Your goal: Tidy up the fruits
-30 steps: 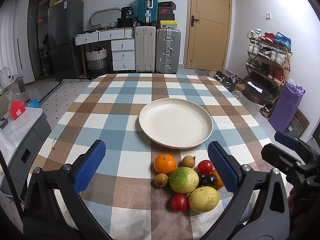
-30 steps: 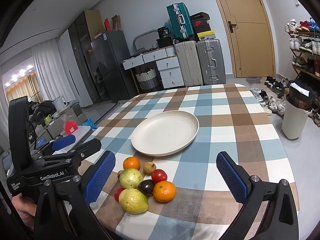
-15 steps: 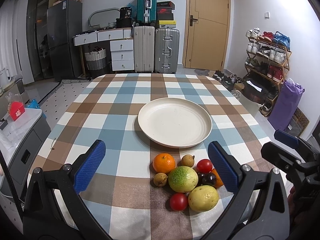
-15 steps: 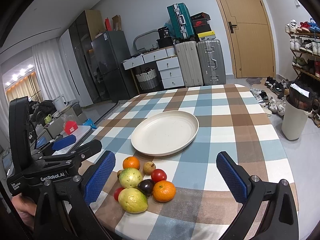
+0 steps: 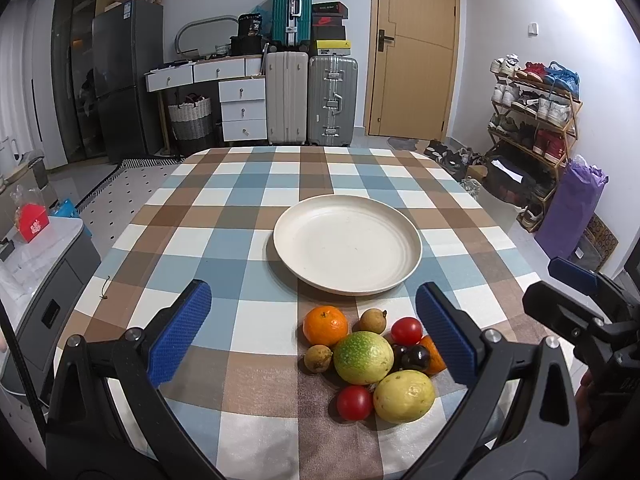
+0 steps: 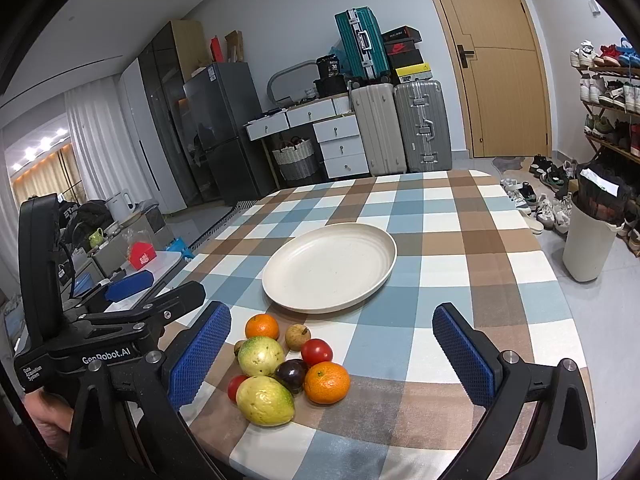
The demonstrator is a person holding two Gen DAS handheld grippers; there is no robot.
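Note:
A cream plate (image 5: 347, 249) (image 6: 329, 266) lies bare in the middle of the checked table. Just in front of it sits a cluster of fruit: an orange (image 5: 325, 325), a green guava (image 5: 363, 357) (image 6: 261, 355), a yellow guava (image 5: 404, 396) (image 6: 265, 400), two red tomatoes (image 5: 406, 331) (image 5: 354, 402), a dark plum (image 6: 291, 372), a second orange (image 6: 327, 382) and small brown longans (image 5: 372, 320). My left gripper (image 5: 314, 334) is open above the table's near edge, holding nothing. My right gripper (image 6: 332, 356) is open too, over the fruit's right side.
The checked tablecloth (image 5: 224, 216) covers a table with rounded far corners. Suitcases (image 5: 308, 100), drawers and a fridge stand behind it. A shoe rack (image 5: 536, 120) and purple bag (image 5: 570, 208) are to the right, a white bin (image 6: 590, 244) beside the table, a low grey cabinet (image 5: 44, 264) to the left.
Both grippers stay open and almost still; the views have shifted only slightly. The fruit and the plate have not moved.

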